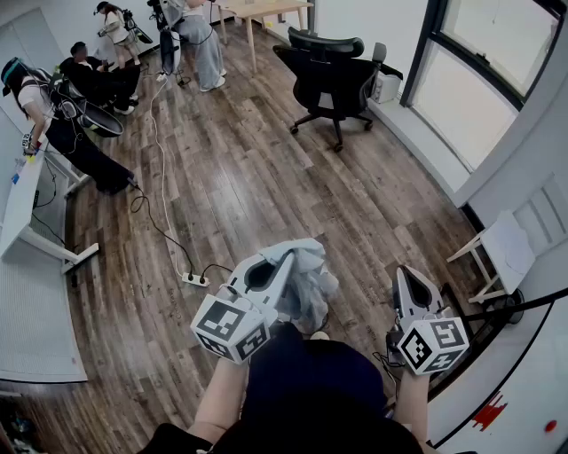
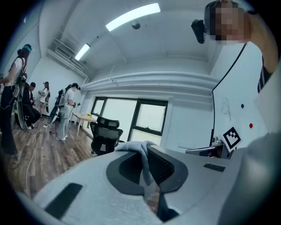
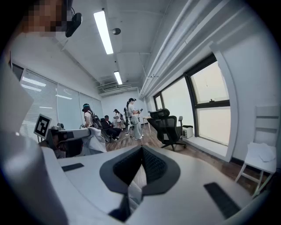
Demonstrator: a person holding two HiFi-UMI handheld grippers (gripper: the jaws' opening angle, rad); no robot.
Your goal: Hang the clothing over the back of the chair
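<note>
A pale blue-grey garment (image 1: pixel 309 277) hangs bunched from my left gripper (image 1: pixel 288 257), whose jaws are shut on a fold of it (image 2: pixel 143 163). The black office chair (image 1: pixel 333 75) stands far across the wooden floor by the window, also visible as the chair (image 2: pixel 105 134) ahead of the left gripper (image 2: pixel 145 147) and the chair (image 3: pixel 169 127) ahead of the right one. My right gripper (image 1: pixel 401 270) is held beside the left, jaws together with nothing in them; its tips (image 3: pixel 142 149) meet. The garment (image 3: pixel 94 143) shows at the right gripper view's left.
Several people stand and sit at the far left near a white desk (image 1: pixel 22 199). A power strip (image 1: pixel 195 279) and cable lie on the floor just ahead. A white folding stand (image 1: pixel 501 253) is at the right wall. A wooden table (image 1: pixel 266 9) stands beyond the chair.
</note>
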